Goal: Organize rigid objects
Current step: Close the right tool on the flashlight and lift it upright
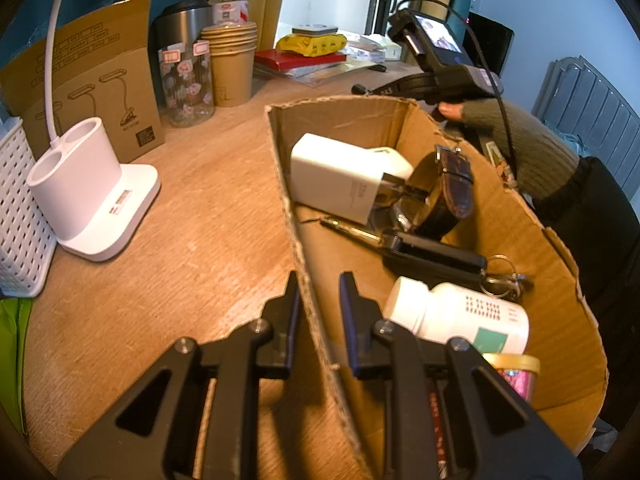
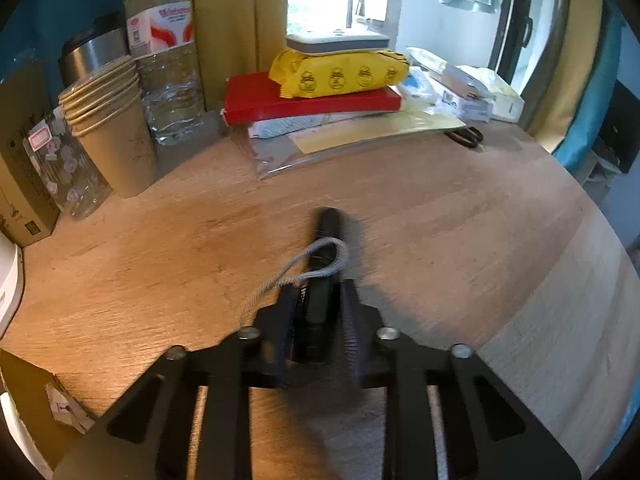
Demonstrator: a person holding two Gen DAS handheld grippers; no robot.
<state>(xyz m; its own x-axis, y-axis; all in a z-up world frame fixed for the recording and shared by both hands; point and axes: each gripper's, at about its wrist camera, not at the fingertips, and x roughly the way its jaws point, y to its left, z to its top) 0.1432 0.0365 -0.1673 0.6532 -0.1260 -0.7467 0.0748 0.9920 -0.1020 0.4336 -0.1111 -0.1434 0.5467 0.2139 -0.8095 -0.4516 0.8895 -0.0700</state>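
My left gripper straddles the left wall of an open cardboard box, one finger outside and one inside, with a small gap to the wall. In the box lie a white charger, a watch, a black key fob with rings, a pen, a white pill bottle and a pink jar. My right gripper is shut on a black cylindrical flashlight with a grey wrist cord, held just above the wooden table.
A white lamp base with holder, a white basket, a cardboard lamp box, paper cups, a water bottle and a decorated jar stand at the back left. Books and packets and scissors lie behind.
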